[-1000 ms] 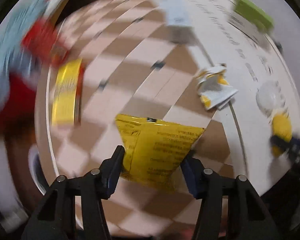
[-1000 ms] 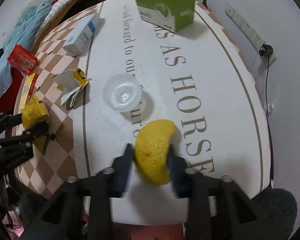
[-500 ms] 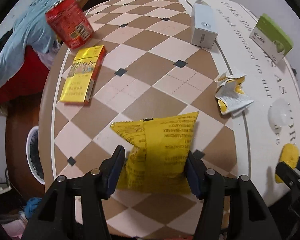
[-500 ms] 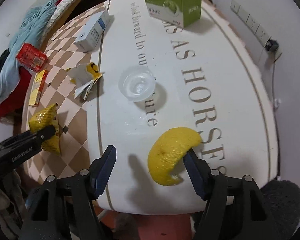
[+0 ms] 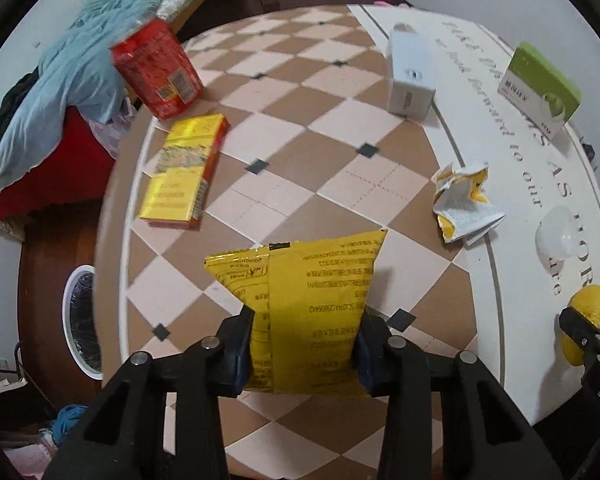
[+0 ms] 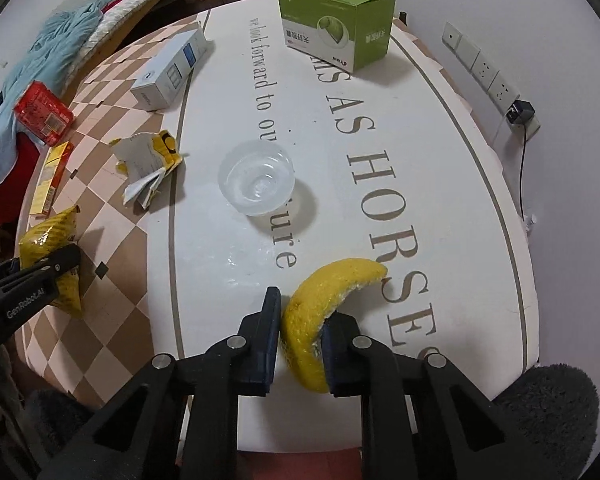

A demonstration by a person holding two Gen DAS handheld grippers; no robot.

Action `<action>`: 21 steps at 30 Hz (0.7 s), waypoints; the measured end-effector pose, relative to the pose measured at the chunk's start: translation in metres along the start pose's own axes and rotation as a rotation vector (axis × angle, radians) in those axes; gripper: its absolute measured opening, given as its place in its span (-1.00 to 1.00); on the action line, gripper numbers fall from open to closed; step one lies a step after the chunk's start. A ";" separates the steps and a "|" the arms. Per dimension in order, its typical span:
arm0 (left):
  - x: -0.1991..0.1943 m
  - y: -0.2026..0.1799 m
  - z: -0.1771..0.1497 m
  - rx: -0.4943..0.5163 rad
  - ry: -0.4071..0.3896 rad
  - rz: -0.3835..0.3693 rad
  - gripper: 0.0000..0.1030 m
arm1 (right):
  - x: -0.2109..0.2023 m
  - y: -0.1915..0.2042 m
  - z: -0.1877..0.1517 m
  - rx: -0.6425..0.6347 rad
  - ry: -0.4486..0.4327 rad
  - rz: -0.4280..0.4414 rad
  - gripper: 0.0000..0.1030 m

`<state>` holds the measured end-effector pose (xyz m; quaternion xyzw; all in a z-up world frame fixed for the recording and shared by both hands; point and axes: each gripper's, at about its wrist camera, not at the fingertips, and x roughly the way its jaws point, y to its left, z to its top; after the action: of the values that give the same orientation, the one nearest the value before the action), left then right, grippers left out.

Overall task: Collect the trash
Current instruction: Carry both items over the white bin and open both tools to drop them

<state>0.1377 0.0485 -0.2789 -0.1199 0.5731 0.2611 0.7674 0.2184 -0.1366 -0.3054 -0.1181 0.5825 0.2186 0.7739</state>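
Note:
My left gripper [image 5: 304, 344] is shut on a yellow snack bag [image 5: 304, 300] near the table's front edge; the bag also shows in the right wrist view [image 6: 48, 236]. My right gripper [image 6: 300, 336] is shut on a curved yellow fruit peel [image 6: 324, 300], which also shows in the left wrist view [image 5: 586, 316]. A crumpled white and yellow wrapper [image 5: 462, 204] lies on the table; it also shows in the right wrist view [image 6: 148, 164]. A clear plastic cup [image 6: 256, 178] stands beyond the peel.
A red can [image 5: 156, 76], a yellow carton [image 5: 182, 172], a white box [image 5: 410, 76] and a green box [image 6: 334, 26] stand on the round table [image 6: 440, 200]. A white-rimmed bin [image 5: 80, 320] sits on the floor at the left. Wall sockets [image 6: 488, 72] are at the right.
My right gripper opened half a second ago and has now shut again on the peel. My left gripper kept hold of the yellow bag while its view swung and steadied.

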 end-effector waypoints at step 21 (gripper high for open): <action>-0.132 0.146 0.021 -0.192 -0.310 0.018 -0.28 | -0.111 0.128 0.051 -0.190 -0.213 0.196 -0.66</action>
<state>0.0491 0.1462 -0.1312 -0.1458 0.4216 0.3365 0.8293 0.1759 -0.0248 -0.1750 -0.1094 0.4826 0.3582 0.7917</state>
